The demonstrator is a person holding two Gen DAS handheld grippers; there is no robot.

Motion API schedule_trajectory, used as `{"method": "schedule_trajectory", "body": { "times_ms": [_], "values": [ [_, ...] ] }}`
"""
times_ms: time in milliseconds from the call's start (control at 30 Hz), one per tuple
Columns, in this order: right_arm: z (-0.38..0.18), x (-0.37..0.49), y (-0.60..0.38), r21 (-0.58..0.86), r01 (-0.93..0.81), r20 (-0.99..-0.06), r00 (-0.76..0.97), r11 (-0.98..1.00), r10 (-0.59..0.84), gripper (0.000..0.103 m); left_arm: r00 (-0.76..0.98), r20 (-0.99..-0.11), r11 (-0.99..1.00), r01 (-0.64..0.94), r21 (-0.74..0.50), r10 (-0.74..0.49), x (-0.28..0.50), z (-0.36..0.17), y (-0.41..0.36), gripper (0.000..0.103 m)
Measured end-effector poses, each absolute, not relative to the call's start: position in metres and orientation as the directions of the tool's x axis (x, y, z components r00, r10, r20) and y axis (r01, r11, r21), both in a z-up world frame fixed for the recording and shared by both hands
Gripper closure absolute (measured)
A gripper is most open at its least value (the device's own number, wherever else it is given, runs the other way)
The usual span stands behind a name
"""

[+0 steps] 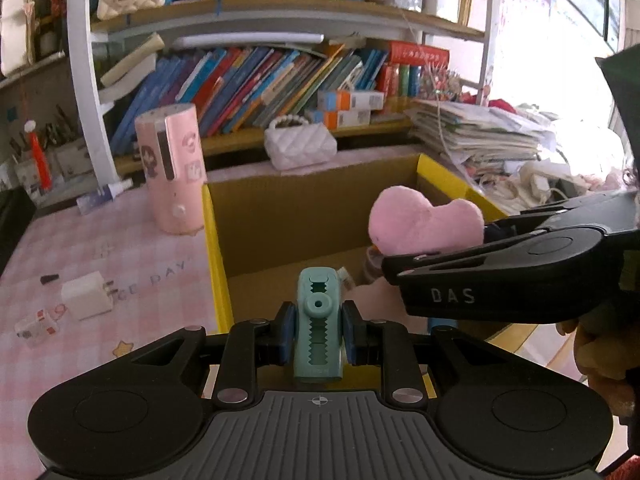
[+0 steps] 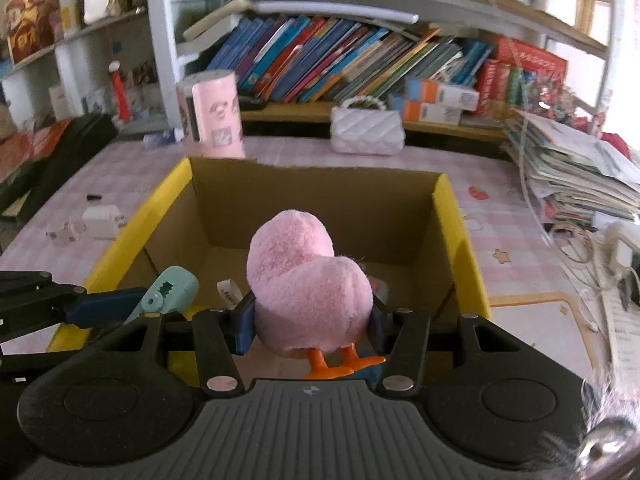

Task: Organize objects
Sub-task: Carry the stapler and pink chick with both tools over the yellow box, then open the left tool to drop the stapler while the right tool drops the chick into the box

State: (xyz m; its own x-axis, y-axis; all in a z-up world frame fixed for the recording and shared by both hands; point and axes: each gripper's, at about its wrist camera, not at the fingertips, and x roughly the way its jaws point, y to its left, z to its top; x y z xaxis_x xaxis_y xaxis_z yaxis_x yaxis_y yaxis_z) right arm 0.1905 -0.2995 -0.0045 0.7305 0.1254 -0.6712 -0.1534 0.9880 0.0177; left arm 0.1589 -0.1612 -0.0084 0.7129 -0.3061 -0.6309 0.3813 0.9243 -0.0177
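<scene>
Deposit step in hand: left gripper (image 1: 317,330) clamps a teal plastic toothed clip (image 1: 319,326), right gripper (image 2: 312,326) clamps a pink plush orange-footed chick (image 2: 308,288), both held above the open yellow-rimmed cardboard box (image 2: 460,248); next move, by my judgement, is lowering and releasing inside.

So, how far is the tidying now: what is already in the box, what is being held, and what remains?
Done: at least one small item lies on the cardboard box floor, partly hidden. In hand: the left gripper grips a teal correction tape and the right gripper a pink plush toy, both over the box. Left: a white charger and small bits on the table.
</scene>
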Motion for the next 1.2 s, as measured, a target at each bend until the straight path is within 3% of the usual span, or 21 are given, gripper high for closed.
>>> {"method": "schedule_trajectory", "body": {
  "times_ms": [500,567,633,767,833,967,1200],
  "values": [
    [-0.017,0.223,-0.301,0.035,-0.191,-0.732,0.663,0.981,0.156,0.052,0.714,-0.640,0.924,0.381,0.016,-0.283,0.164,-0.013,-0.170,0.077],
    [-0.017,0.227,-0.304,0.053,-0.174,-0.740,0.655,0.983,0.156,0.049,0.721,-0.629,0.926,0.378,0.007,-0.290,0.164,-0.012,-0.169,0.071],
    [-0.017,0.228,-0.307,0.075,-0.153,-0.744,0.650,0.985,0.157,0.048,0.738,-0.609,0.929,0.371,0.006,-0.291,0.162,-0.008,-0.167,0.057],
    [-0.014,0.226,-0.314,0.091,-0.123,-0.736,0.660,0.988,0.149,0.038,0.774,-0.568,0.938,0.347,0.006,-0.282,0.157,0.002,-0.161,0.047],
    [-0.012,0.224,-0.317,0.100,-0.104,-0.729,0.669,0.990,0.144,0.034,0.791,-0.547,0.945,0.326,-0.002,-0.274,0.153,0.006,-0.157,0.033],
    [-0.005,0.215,-0.320,0.106,-0.087,-0.703,0.698,0.991,0.137,0.026,0.819,-0.507,0.955,0.294,-0.035,-0.270,0.144,0.017,-0.146,0.021],
    [0.003,0.189,-0.319,0.085,-0.052,-0.656,0.749,0.995,0.096,0.023,0.855,-0.455,0.968,0.238,-0.084,-0.249,0.125,0.026,-0.133,0.009]
  ]
}}
